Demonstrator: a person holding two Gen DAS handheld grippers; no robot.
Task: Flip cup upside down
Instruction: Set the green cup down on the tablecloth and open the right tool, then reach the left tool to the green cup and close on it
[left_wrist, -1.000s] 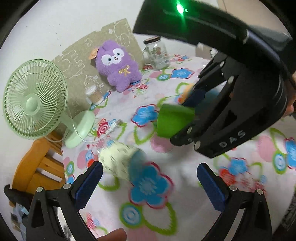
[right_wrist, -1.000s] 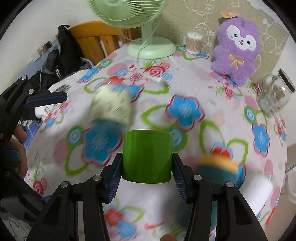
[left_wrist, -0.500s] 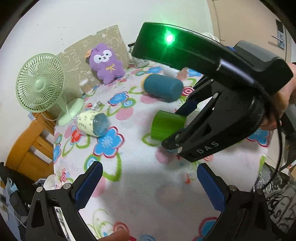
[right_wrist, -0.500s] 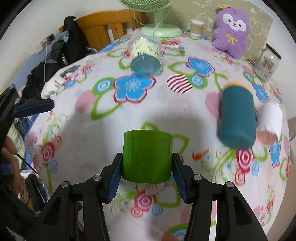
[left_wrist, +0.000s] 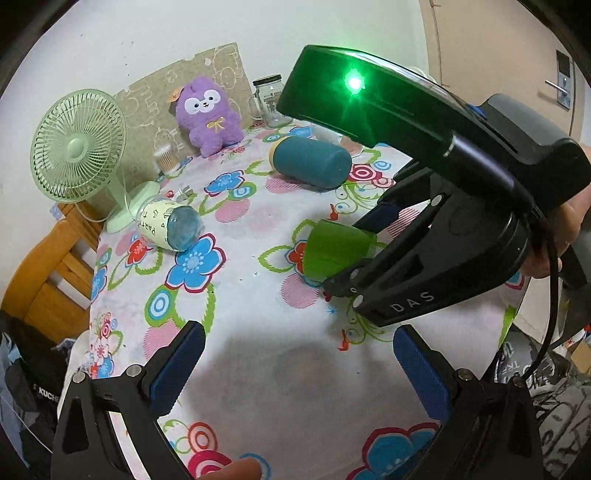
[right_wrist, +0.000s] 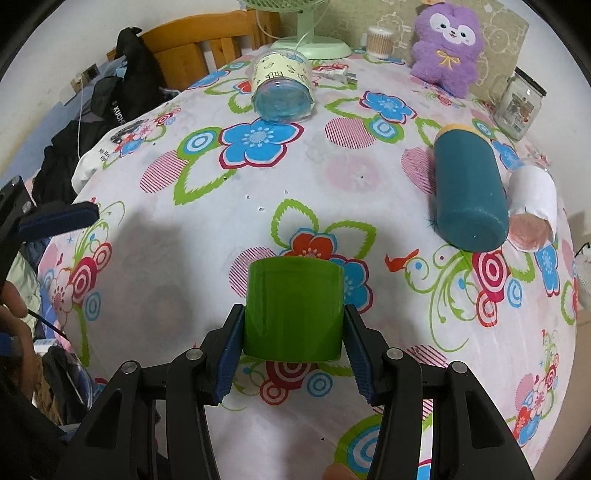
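A green cup (right_wrist: 293, 308) is clamped between the blue pads of my right gripper (right_wrist: 293, 350), held on its side above the flowered tablecloth. In the left wrist view the same cup (left_wrist: 338, 249) pokes out of the right gripper's black jaws (left_wrist: 369, 258), pointing left. My left gripper (left_wrist: 299, 365) is open and empty, low over the near part of the table; one of its fingers (right_wrist: 59, 218) shows at the left edge of the right wrist view.
A cream-and-blue cup (right_wrist: 282, 88) lies on its side at the back. A teal bottle (right_wrist: 467, 186) and a white cup (right_wrist: 532, 206) lie at the right. A green fan (left_wrist: 79, 151), a purple plush (right_wrist: 445, 40) and a glass jar (right_wrist: 517, 103) stand at the far edge.
Both grippers have pulled back and lifted from the far side of the table towards its near side. The green cup stays clamped in the right gripper. The left gripper stays open.
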